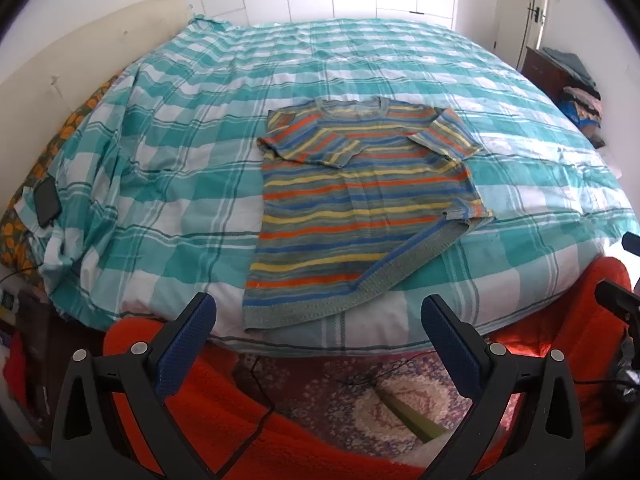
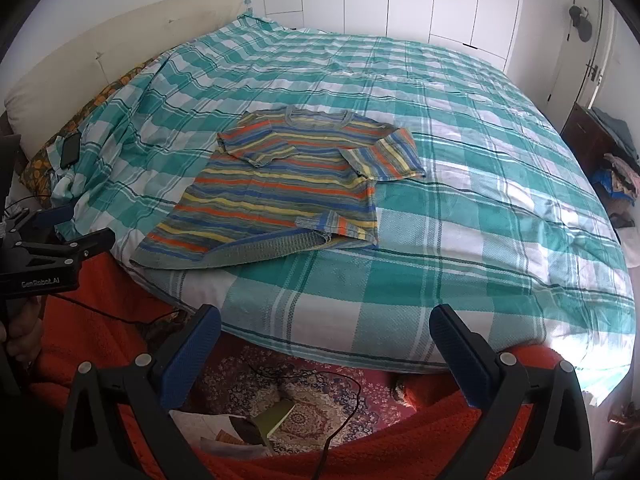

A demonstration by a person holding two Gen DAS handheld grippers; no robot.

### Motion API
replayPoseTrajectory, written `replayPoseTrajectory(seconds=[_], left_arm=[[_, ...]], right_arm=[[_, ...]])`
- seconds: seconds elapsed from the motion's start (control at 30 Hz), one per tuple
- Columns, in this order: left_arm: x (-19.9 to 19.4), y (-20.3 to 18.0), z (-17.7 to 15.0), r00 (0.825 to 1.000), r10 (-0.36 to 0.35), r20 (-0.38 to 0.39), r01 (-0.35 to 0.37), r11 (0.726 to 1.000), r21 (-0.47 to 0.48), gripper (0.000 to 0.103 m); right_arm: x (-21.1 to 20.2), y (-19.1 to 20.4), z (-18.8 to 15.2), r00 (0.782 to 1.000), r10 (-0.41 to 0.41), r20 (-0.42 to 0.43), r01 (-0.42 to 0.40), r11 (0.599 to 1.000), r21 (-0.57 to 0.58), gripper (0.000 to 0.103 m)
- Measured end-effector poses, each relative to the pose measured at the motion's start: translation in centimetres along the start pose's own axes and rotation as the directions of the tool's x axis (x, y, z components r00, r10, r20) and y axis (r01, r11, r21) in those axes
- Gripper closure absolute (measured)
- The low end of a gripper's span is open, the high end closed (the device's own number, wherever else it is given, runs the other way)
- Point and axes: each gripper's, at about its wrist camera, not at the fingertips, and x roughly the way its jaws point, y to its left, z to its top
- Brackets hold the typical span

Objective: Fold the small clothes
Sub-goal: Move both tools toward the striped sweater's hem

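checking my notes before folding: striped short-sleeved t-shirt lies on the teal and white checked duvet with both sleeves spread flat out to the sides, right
Not quite. The striped short-sleeved t-shirt does lie on the teal and white checked duvet, but its sleeves are folded in over the chest, as the left wrist view shows.

1. The left gripper (image 1: 318, 312) points steeply downward, its two blue-padded jaws spread as wide as they go, with nothing between them.
2. The right gripper (image 2: 325, 322) tilts downward at much the same angle, jaws equally wide apart and empty.
3. In the right wrist view the left gripper (image 2: 86, 226) shows at the left edge, seen from the side, its fingers apart.
4. A hand (image 2: 20, 336) grips that gripper's handle at the near left edge; only part of it shows.
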Motion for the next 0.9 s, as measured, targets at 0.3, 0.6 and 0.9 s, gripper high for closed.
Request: replayPoseTrajectory(seconds=[0.3,0.6,0.9], left_arm=[[0.6,0.4,-0.3,1.000,0.021,-0.015,-0.021,1.000,-0.004,0.001],[0.9,0.2,-0.2,0.999,0.039,-0.021,-0.039,0.999,0.007,0.001],[1.1,0.5,-0.5,0.998,0.051,-0.034,-0.050,0.999,0.007,0.001]], right_arm=[[1.0,0.5,0.4,0.999,-0.008,-0.032,0.007,1.000,-0.009,0.000],[1.3,0.5,0.6,0.999,-0.013,-0.039,0.013,1.000,-0.010,0.000],[1.7,0.6,0.5,0.998,-0.017,-0.054,0.017,1.000,-0.011,0.000]])
